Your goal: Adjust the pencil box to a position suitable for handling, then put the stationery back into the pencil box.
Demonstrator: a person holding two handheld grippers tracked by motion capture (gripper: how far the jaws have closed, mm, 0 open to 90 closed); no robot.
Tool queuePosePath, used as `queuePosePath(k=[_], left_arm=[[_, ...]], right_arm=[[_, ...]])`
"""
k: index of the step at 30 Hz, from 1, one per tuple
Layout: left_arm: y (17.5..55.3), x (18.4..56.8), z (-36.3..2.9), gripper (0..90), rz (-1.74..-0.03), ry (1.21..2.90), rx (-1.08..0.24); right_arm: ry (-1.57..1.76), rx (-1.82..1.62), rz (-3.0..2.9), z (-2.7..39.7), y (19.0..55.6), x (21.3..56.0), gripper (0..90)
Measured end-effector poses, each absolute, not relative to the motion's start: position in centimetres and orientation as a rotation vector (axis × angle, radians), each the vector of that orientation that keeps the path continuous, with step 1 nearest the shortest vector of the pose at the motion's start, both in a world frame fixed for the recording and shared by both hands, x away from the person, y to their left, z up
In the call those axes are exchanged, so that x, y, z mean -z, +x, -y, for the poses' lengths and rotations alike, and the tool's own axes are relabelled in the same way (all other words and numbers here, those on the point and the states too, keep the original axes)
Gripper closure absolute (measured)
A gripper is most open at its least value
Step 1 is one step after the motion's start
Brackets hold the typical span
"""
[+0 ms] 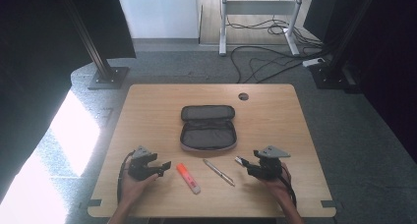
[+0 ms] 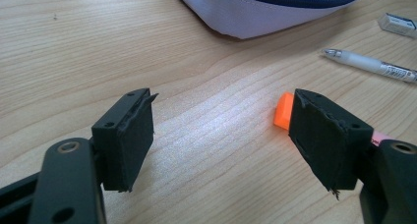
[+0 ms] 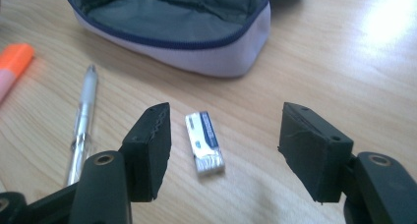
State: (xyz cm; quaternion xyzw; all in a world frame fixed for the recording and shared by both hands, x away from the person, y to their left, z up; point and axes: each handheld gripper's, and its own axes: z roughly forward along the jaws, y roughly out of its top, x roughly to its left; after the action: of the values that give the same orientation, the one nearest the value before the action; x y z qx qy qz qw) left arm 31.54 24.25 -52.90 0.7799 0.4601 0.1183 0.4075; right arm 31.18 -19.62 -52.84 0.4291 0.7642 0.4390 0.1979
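Note:
An open pencil case (image 1: pixel 208 127) with a grey lining and pale outer wall lies in the middle of the wooden table (image 1: pixel 147 106). In front of it lie an orange highlighter (image 1: pixel 188 177), a clear pen (image 1: pixel 219 172) and a small white eraser (image 3: pixel 205 143). My left gripper (image 1: pixel 166 166) is open, just left of the highlighter's orange cap (image 2: pixel 283 111). My right gripper (image 1: pixel 240 161) is open, with the eraser on the table between and just ahead of its jaws. The pencil case (image 3: pixel 177 30) and pen (image 3: pixel 83 121) lie beyond it.
A round cable hole (image 1: pixel 243 96) sits near the table's far edge. Beyond the table stand dark frame posts (image 1: pixel 98 57) on floor plates, a white desk frame (image 1: pixel 258 17) and loose cables (image 1: pixel 265 62) on the carpet.

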Motion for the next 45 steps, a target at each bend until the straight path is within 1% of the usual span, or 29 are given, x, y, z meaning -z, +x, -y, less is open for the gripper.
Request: queuePosePath(k=[4,15,27,33,38,41,43,45], left_arm=[[31.4,53.0,-24.5,26.3,-1.17,1.958,-0.297],[31.4,52.8,-24.8,26.6,-1.181,1.942,-0.3],[31.4,52.7,-24.7,26.8,-1.179,1.944,-0.288],[31.5,52.8,-24.6,26.9,-1.183,1.953,-0.286],[31.5,52.9,-24.6,26.9,-1.182,1.957,-0.284],[31.5,52.9,-24.6,26.9,-1.183,1.956,-0.283],[31.6,52.9,-24.7,26.9,-1.186,1.956,-0.281],[31.6,52.9,-24.7,26.9,-1.186,1.956,-0.281]], right_arm=[[1.197,-1.202,-2.163,19.8,30.9,53.6,36.3],[1.179,-1.203,-2.177,20.2,30.6,53.6,36.8],[1.157,-1.176,-2.225,19.4,30.6,54.2,38.9],[1.142,-1.137,-2.252,18.7,31.1,54.6,43.7],[1.127,-1.114,-2.267,18.1,31.7,54.7,45.6],[1.119,-1.102,-2.277,17.5,32.5,54.9,48.6],[1.129,-1.094,-2.282,17.3,32.7,55.0,48.6],[1.129,-1.072,-2.293,17.1,33.1,55.2,51.1]])
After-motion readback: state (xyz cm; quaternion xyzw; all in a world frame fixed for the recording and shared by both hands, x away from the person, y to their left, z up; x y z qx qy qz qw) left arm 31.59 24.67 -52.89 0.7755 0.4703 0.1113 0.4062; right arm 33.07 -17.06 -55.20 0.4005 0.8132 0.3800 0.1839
